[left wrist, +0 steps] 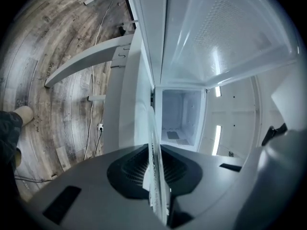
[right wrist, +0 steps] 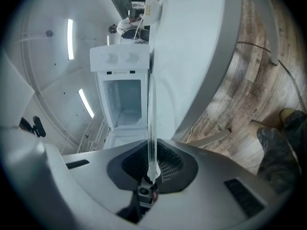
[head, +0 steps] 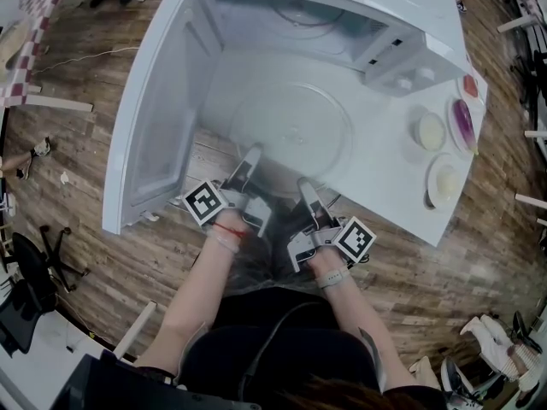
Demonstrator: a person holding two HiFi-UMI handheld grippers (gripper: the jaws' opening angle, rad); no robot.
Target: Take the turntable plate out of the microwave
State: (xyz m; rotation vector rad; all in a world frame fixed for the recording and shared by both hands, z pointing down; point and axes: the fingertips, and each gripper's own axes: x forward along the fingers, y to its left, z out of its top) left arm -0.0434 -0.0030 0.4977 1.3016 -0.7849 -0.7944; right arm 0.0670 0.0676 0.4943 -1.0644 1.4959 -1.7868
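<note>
The left gripper point(head: 249, 159) has its two fingers point(left wrist: 129, 169) nearly together, clamped on the near rim of the turntable plate point(head: 291, 131), which runs edge-on between them in the left gripper view. The right gripper point(head: 305, 188) is closed the same way on the same rim, a little further right, with the glass pinched between its fingers point(right wrist: 170, 162). There is one turntable plate, clear and round. It lies on the floor of the microwave point(head: 342, 7) cavity, with its near edge at the opening. The single microwave door point(head: 162, 118) stands open to the left. Two grippers are in view, each with one marker cube. On the white desk point(head: 402, 203), right of the microwave, sit three round dishes point(head: 431, 131): two cream and one purple.
</note>
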